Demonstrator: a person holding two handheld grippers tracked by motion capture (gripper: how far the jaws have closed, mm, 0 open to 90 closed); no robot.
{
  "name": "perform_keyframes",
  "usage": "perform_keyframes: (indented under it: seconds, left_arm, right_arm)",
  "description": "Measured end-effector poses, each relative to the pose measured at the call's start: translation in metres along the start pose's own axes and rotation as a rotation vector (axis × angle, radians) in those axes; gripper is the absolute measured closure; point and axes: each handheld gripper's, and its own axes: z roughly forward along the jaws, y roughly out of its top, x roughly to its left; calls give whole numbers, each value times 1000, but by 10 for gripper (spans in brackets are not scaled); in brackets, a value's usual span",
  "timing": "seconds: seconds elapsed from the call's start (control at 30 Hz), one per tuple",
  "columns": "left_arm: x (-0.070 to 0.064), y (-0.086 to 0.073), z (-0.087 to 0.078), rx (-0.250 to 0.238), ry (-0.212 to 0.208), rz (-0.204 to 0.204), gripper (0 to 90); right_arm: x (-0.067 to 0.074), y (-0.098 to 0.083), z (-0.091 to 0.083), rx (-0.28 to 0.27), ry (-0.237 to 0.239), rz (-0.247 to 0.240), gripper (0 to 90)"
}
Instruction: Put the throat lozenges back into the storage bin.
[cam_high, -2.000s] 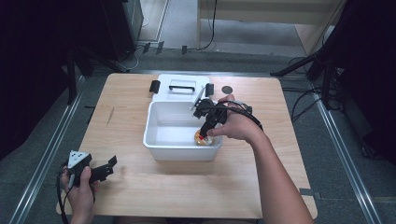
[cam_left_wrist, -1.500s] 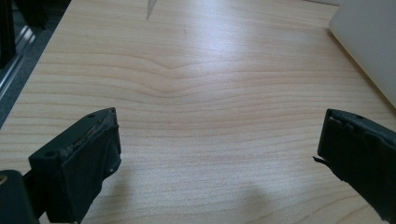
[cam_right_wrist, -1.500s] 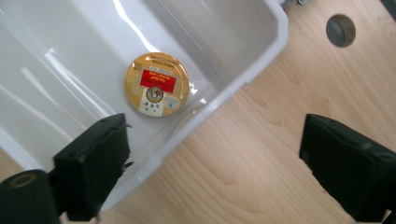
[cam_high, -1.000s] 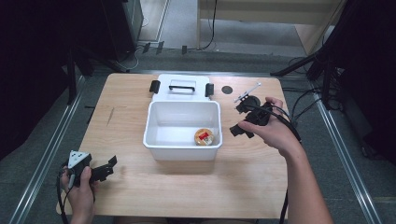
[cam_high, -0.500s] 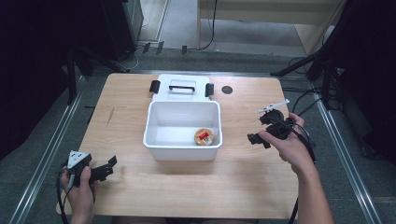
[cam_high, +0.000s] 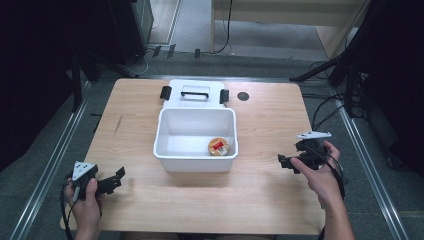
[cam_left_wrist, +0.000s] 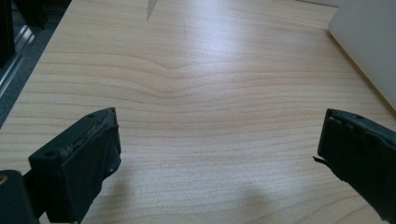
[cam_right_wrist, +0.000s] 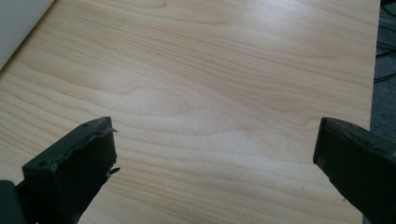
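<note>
A white bin (cam_high: 195, 162) stands in the middle of the wooden table (cam_high: 270, 125). A small round tan object with a red label (cam_high: 218, 146) lies inside it at the front right. My right gripper (cam_high: 281, 163) is held low over the table, right of the bin and apart from it. In the right gripper view it (cam_right_wrist: 215, 158) is open over bare wood. My left gripper (cam_high: 118, 178) sits near the table's front left corner. In the left gripper view it (cam_left_wrist: 219, 154) is also open with nothing between the jaws.
The bin's white lid (cam_high: 195, 92), with a handle and black latches, lies flat behind the bin. A small dark round spot (cam_high: 243, 96) marks the table to the lid's right. The bin's wall (cam_left_wrist: 369, 42) edges the left gripper view.
My right gripper has come out of the bin and moved right and toward the front edge, leaving the round object in the bin. The left gripper has stayed put.
</note>
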Motion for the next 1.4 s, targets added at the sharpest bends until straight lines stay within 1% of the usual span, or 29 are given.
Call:
perform_keyframes:
  seconds: [0.1, 0.23, 0.33, 0.57, 0.77, 0.97, 1.17, 1.2, 1.27, 1.33, 1.4]
  left_arm:
    - [0, 0, 0, -1, -1, -1, 0]
    - [-1, 0, 0, 1, 1, 3, 0]
    - [-1, 0, 0, 1, 2, 3, 0]
    - [-1, 0, 0, 2, 1, -1, 0]
    - [-1, 0, 0, -2, 5, 3, 0]
    - [-1, 0, 0, 1, 1, 3, 0]
    - [-1, 0, 0, -1, 3, 4, 0]
    - [-1, 0, 0, 0, 2, 5, 0]
    - [-1, 0, 0, 0, 1, 3, 0]
    - [-1, 0, 0, 1, 0, 3, 0]
    - [-1, 0, 0, 1, 0, 3, 0]
  right_arm:
    - [-4, -16, 2, -21, 5, 25, 0]
    - [-8, -36, 4, -48, 3, 41, 0]
    - [-14, -49, 2, -71, 10, 77, 0]
    - [-24, -74, -3, -113, 4, 128, 0]
    - [-28, -93, -5, -142, -2, 143, 0]
    - [-34, -109, -9, -172, -10, 174, 0]
    - [-39, -123, -11, -196, -6, 201, 0]
    - [-40, -125, -12, -206, -3, 209, 0]
    - [-40, -128, -15, -250, 0, 225, 0]
    - [-41, -130, -16, -275, -3, 238, 0]
    - [-39, -131, -17, -293, -10, 239, 0]
